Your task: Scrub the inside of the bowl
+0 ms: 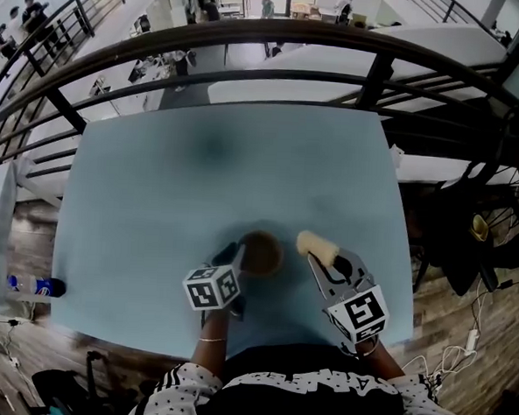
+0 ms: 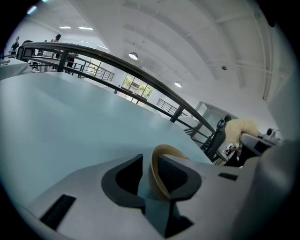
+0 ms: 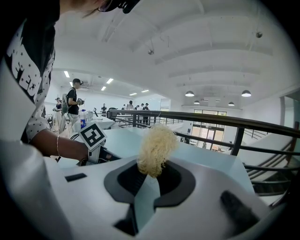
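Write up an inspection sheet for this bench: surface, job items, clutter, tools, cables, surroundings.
Surface: pale blue table, with a faint dark patch toward its far side.
Job's things: brown bowl on the table near the front edge; pale fibrous scrubber held just to its right, not in it.
Clutter: nothing seen on the table; bottles off its left edge.
Tools: left tool straddles the bowl's rim, jaws apart, outer pad clear of the wall; right tool shut on the scrubber.
Cables: loose cables on the wooden floor at right.
Surroundings: dark railing behind the table; people beyond.
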`<act>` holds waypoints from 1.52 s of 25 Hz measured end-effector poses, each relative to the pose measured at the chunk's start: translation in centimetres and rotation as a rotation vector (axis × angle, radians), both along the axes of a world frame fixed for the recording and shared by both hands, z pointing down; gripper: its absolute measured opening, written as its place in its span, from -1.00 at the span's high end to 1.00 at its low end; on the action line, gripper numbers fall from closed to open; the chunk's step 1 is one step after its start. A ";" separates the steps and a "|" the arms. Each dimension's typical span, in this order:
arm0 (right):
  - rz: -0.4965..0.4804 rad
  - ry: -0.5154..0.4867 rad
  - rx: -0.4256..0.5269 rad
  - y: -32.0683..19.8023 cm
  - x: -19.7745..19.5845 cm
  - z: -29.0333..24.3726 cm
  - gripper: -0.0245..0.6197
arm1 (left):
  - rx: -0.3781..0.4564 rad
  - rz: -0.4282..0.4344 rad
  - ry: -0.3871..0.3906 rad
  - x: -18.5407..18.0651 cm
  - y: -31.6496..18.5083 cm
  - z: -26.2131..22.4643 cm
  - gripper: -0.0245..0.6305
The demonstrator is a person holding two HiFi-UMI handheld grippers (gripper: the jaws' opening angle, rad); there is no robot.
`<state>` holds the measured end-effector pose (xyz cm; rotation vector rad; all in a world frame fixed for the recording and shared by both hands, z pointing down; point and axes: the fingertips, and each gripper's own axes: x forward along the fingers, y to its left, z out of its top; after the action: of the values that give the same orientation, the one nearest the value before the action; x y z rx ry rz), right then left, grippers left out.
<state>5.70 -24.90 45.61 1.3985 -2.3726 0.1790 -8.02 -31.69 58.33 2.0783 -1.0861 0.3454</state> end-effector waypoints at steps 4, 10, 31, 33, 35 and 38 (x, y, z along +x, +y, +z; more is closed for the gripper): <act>-0.004 -0.002 -0.005 -0.1 0.2 0.0 0.75 | 0.031 -0.016 0.024 -0.1 -0.4 -0.9 0.51; -0.006 -0.022 0.011 -0.5 -0.3 -0.7 0.75 | 0.048 -0.044 0.027 -1.6 -0.6 -2.4 0.51; -0.124 -0.090 0.073 -1.1 -0.1 -3.9 0.75 | 0.304 -0.101 -0.030 -0.2 1.9 -12.0 0.88; -0.132 -0.100 0.082 -0.6 0.4 -4.4 0.75 | 0.320 -0.096 -0.030 0.7 2.3 -12.8 0.88; -0.140 -0.110 0.090 -0.2 1.0 -5.0 0.75 | 0.343 -0.093 -0.034 1.7 2.9 -13.9 0.88; -0.147 -0.133 0.098 0.5 1.9 -5.5 0.75 | 0.367 -0.084 -0.039 3.1 3.9 -15.2 0.88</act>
<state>7.58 -24.36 40.13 1.2832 -2.6143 0.1206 -4.89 -27.84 43.09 2.3421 -1.3364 0.1527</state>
